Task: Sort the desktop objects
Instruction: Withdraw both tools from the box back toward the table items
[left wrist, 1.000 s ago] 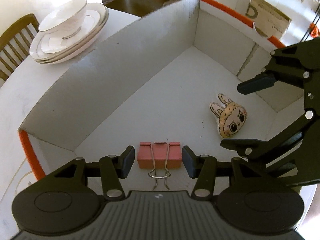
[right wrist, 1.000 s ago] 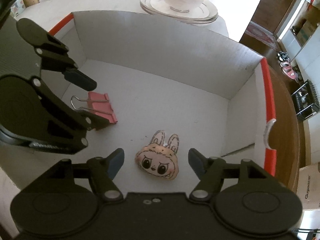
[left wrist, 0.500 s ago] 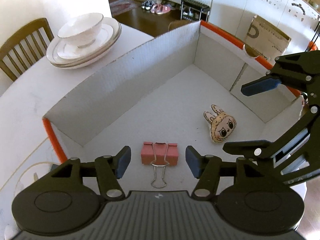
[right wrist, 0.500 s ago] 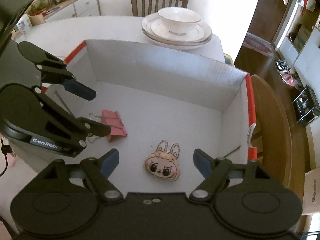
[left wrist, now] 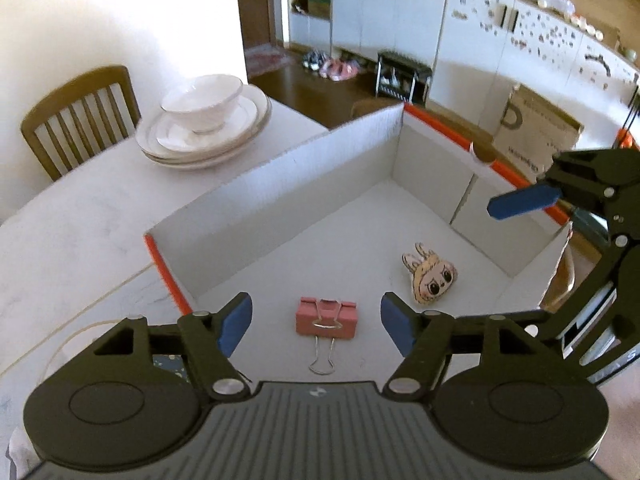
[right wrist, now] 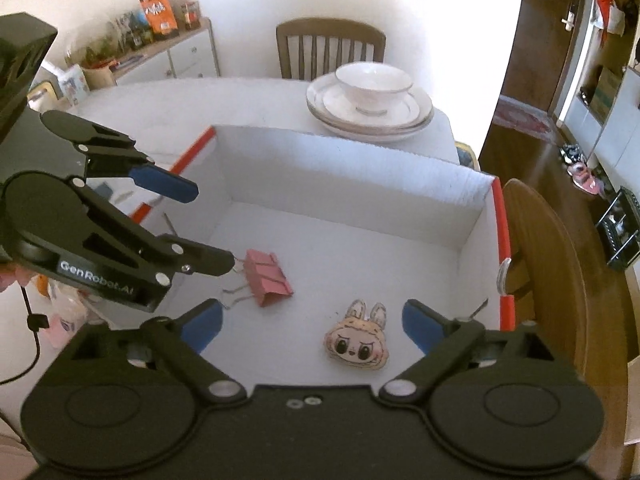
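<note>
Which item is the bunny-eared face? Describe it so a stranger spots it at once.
Find the white box with orange edges on the table. Two things lie on its floor: a pink binder clip and the bunny-eared face. The face is the flat cream piece with big dark eyes, nearer the box's right wall.

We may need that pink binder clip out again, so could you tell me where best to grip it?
Take the pink binder clip by its body, from above, a finger on each short end. It lies flat on the box floor; its thin wire handles lie low and offer little to pinch.
</note>
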Demonstrator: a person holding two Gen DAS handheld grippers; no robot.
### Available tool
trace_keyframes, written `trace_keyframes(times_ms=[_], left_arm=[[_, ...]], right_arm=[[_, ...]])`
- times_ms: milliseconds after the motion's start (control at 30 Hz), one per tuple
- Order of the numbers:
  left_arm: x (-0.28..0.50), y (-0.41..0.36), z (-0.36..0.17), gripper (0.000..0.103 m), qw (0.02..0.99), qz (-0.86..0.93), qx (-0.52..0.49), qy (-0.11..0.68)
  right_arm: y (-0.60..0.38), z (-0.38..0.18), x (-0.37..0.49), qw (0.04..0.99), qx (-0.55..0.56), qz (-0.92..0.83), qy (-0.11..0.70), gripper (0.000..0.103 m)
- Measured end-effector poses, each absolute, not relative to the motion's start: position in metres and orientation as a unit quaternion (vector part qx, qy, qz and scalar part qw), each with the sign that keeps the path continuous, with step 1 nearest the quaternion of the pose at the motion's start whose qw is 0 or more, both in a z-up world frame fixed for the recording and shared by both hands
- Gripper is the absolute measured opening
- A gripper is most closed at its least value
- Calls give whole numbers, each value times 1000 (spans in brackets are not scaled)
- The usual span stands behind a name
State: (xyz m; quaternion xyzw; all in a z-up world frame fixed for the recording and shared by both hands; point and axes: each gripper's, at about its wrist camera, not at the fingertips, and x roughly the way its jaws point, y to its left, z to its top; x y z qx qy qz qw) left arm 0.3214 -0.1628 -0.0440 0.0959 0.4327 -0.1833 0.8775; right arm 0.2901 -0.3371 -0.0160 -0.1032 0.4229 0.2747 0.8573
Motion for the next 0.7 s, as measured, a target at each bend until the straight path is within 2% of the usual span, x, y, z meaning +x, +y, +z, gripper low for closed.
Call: trace_keyframes(times_ms=[333, 467, 700], left_arm=[[284, -142, -25, 89, 906, -173, 77, 380], [269, -126, -19, 103, 912, -171, 62, 368], [246, -95, -11, 103, 922, -162, 49, 349]], right_arm=[[-338, 0, 265, 884, -74, 259, 383, 102], [-334, 6, 253, 894, -54, 246, 371, 102], [-310, 10, 229, 903, -47, 232, 359, 102]])
